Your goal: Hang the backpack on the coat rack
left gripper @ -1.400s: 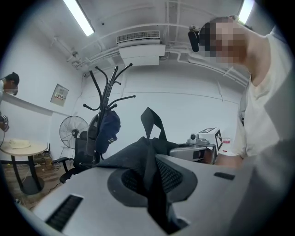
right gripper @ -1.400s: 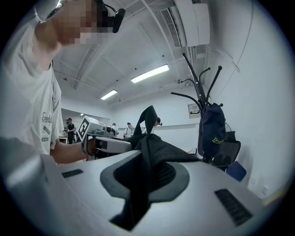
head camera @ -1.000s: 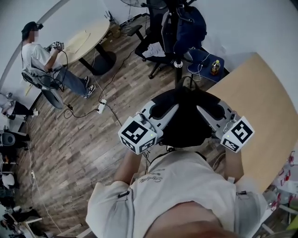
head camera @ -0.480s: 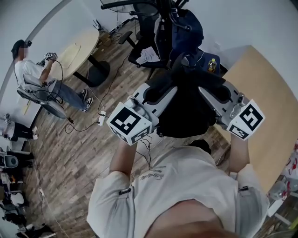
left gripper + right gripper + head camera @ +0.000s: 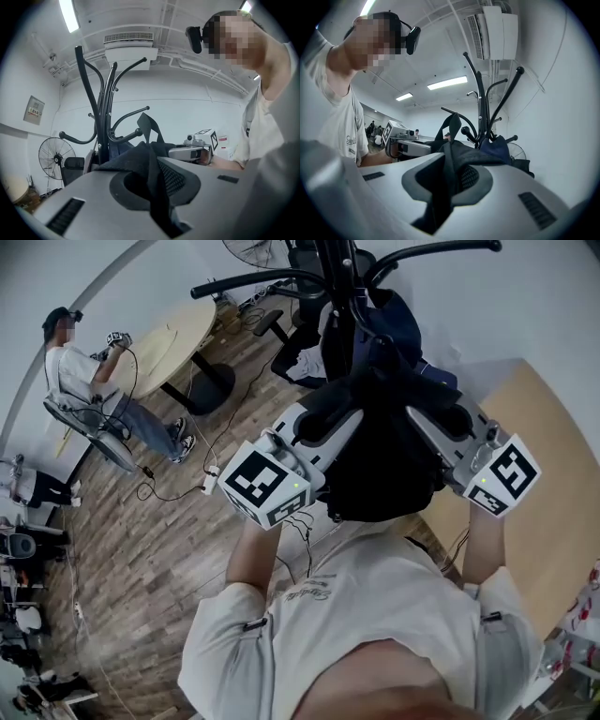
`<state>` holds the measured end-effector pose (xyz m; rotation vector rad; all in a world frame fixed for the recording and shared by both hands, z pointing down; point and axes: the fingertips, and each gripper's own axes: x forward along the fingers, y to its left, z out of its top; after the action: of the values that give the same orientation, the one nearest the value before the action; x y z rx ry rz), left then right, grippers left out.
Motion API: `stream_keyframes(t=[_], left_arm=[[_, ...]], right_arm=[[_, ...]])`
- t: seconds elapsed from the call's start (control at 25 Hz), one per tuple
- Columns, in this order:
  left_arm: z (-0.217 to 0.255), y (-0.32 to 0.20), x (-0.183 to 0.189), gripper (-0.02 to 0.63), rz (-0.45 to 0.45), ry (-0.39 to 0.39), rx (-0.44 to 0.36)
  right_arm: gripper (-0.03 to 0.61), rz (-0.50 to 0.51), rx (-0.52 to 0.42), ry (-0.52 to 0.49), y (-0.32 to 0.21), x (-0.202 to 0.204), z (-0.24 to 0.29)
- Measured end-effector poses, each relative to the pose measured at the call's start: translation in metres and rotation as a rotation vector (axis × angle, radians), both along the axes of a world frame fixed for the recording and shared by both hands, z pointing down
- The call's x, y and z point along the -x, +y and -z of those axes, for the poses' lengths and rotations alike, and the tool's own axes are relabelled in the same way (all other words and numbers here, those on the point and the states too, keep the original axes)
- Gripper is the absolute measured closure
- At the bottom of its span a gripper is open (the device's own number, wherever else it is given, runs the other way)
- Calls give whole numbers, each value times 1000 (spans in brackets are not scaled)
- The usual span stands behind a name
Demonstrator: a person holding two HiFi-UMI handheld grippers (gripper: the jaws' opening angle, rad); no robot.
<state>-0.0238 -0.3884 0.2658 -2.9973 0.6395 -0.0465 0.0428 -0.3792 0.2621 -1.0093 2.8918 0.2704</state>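
Note:
A black backpack (image 5: 380, 460) hangs between my two grippers, lifted in front of the black coat rack (image 5: 342, 296). My left gripper (image 5: 323, 423) is shut on its fabric from the left; in the left gripper view the cloth (image 5: 140, 161) fills the jaws and a strap loop (image 5: 147, 126) stands up near a curved hook (image 5: 124, 117). My right gripper (image 5: 427, 423) is shut on the backpack (image 5: 450, 164) from the right; its jaws have just eased slightly wider, fabric still pinched. A dark blue bag (image 5: 389, 320) hangs on the rack.
A round wooden table (image 5: 164, 329) and a seated person (image 5: 89, 371) are at the far left. A wooden tabletop (image 5: 553, 484) lies to the right. Cables and a power strip (image 5: 206, 474) lie on the floor. A standing fan (image 5: 56, 157) is behind the rack.
Both grippers have carried the backpack upward and toward the coat rack. The rack's hooks now reach over the top of the backpack in the head view.

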Motion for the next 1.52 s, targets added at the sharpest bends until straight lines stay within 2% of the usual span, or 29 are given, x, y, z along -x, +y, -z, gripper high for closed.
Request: stream_keyframes(t=[0.16, 0.4, 0.8, 0.96, 1.12, 1.28, 1.52], left_arm=[[-13, -22, -8, 568, 40, -2, 16], [-20, -25, -7, 568, 89, -5, 42], [-42, -44, -4, 568, 146, -20, 120], [-48, -48, -2, 566, 150, -5, 153], [-47, -47, 0, 566, 142, -1, 150], [-48, -47, 2, 566, 158, 0, 117], [-51, -44, 18, 534, 226, 31, 108]], right_arm=[[538, 31, 6, 2, -23, -9, -12], [538, 78, 23, -2, -27, -10, -19], [535, 132, 105, -9, -49, -10, -42], [534, 144, 111, -6, -53, -10, -48], [529, 155, 116, -31, -54, -10, -47], [520, 109, 104, -40, -54, -9, -50], [498, -36, 124, -64, -50, -14, -57]])
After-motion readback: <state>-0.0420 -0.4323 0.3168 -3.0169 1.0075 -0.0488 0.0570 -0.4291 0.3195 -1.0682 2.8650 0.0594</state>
